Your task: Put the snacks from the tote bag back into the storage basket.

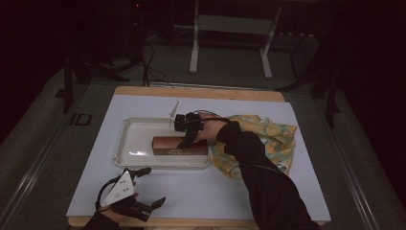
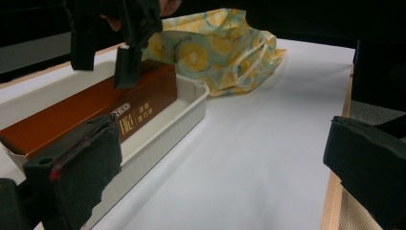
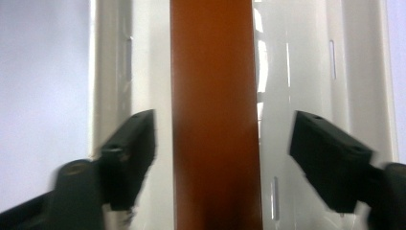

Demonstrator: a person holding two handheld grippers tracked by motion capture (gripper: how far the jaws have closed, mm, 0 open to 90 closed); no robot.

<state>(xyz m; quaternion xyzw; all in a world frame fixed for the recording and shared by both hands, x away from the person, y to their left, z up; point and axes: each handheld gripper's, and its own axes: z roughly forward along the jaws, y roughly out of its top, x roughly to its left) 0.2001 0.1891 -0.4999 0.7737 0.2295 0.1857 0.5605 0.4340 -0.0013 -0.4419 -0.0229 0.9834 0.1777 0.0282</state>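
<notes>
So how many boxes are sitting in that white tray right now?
1. A long brown box lies flat in the white tray, under the right claw, whose jaws stand open on either side. Nothing else shows in the tray.

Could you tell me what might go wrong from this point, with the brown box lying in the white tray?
1. The right gripper stands open astride the long brown cardboard box without pressing it; lifting carelessly, a jaw could catch the box's edge and drag it.
2. The box lies near the shallow white plastic tray's front wall, so a nudge might tip it over.
3. The yellow lemon-print cloth bag lies under the right forearm; a sleeve could snag it.
</notes>
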